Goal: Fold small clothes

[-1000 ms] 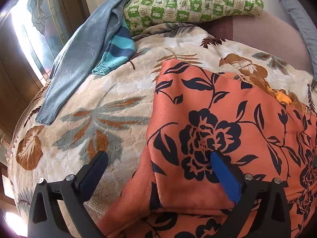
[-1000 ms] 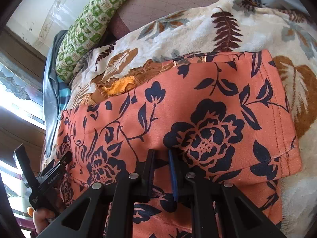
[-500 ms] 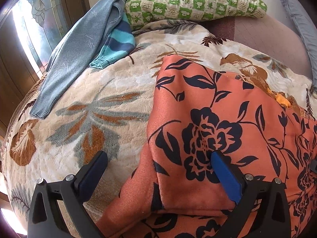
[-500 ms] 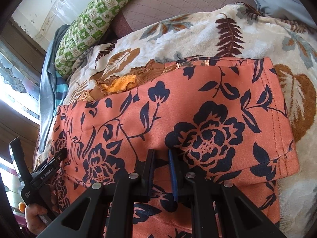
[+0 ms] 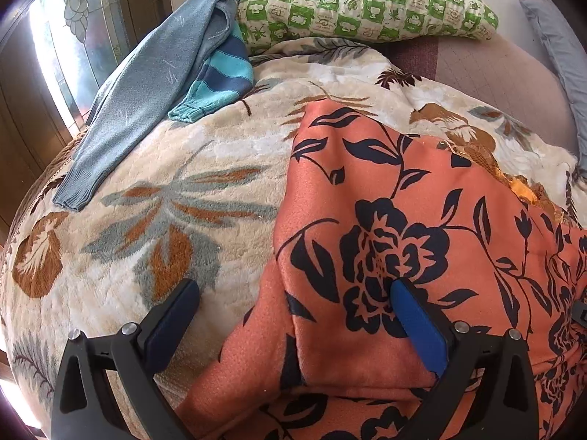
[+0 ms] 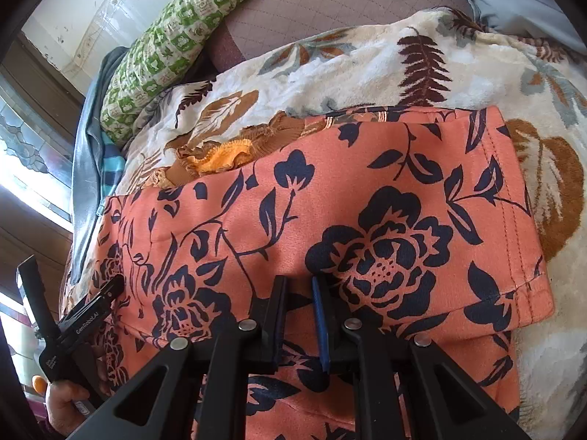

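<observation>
An orange garment with dark navy flowers (image 5: 403, 227) lies folded over on a cream leaf-print blanket (image 5: 154, 220); it also shows in the right wrist view (image 6: 330, 220). My left gripper (image 5: 293, 293) is open wide, its right finger (image 5: 414, 315) resting on the garment's left part, its left finger (image 5: 176, 311) over the blanket. My right gripper (image 6: 299, 289) has its jaws close together with a narrow gap, low over the garment's folded layer; no cloth shows between them. The left gripper also shows in the right wrist view (image 6: 73, 326), at the garment's left edge.
A grey-blue sweater (image 5: 146, 84) and a striped blue sleeve (image 5: 216, 77) lie at the blanket's far left. A green-and-white checked pillow (image 5: 367, 3) lies at the back. An orange ruffled cloth (image 6: 220, 150) peeks out behind the garment. A window (image 5: 55, 44) is at left.
Both grippers have drawn back slightly toward the near edge; the scene sits a little lower in the views. The jaws have not changed. The garment lies as before.
</observation>
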`<state>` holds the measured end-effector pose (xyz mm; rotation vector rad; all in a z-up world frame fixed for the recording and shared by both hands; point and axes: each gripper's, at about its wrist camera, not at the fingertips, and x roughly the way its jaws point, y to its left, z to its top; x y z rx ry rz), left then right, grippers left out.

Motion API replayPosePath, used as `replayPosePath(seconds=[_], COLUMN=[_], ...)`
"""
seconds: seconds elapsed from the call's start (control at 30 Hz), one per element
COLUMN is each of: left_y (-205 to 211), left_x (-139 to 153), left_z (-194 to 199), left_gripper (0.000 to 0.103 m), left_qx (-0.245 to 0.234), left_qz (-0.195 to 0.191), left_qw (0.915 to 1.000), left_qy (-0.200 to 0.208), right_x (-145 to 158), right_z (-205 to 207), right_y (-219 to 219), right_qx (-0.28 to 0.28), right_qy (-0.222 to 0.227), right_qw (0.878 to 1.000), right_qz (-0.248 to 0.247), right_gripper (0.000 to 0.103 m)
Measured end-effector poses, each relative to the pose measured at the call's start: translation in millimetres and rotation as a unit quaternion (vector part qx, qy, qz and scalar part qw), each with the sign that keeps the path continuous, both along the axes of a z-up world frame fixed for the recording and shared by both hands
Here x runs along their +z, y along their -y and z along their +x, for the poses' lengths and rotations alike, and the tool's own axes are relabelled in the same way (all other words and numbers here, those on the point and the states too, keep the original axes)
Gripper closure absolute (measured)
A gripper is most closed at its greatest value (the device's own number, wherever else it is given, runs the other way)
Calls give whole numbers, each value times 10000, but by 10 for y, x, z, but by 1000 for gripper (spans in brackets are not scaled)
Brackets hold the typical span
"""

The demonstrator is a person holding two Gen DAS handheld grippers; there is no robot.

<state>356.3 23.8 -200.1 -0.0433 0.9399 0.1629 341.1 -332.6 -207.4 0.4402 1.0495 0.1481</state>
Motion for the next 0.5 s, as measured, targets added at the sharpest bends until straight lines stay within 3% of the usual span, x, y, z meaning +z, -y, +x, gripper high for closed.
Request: replayPosePath(seconds=[0.1, 0.23, 0.37, 0.5], left_y=[3, 120, 188, 215], left_x=[31, 232, 500, 730], left_z=[-15, -154, -515, -976], left_gripper=[0, 0, 0, 0], left_qx=[23, -112, -412, -513], left_qz=[2, 463, 536, 536], left_qw=[10000, 9978, 9939, 9879], left_qy=[45, 462, 867, 1362], right_x=[60, 366, 846, 1033], right_z=[-81, -399, -962, -1739], right_y=[-15, 24, 160, 495], right_qx=[-112, -296, -388, -697], right_qy=[152, 543, 1035, 1161], right_qw=[9998, 9980, 9938, 9905], right_qz=[-43, 117, 149, 258], right_gripper=[86, 86, 86, 86])
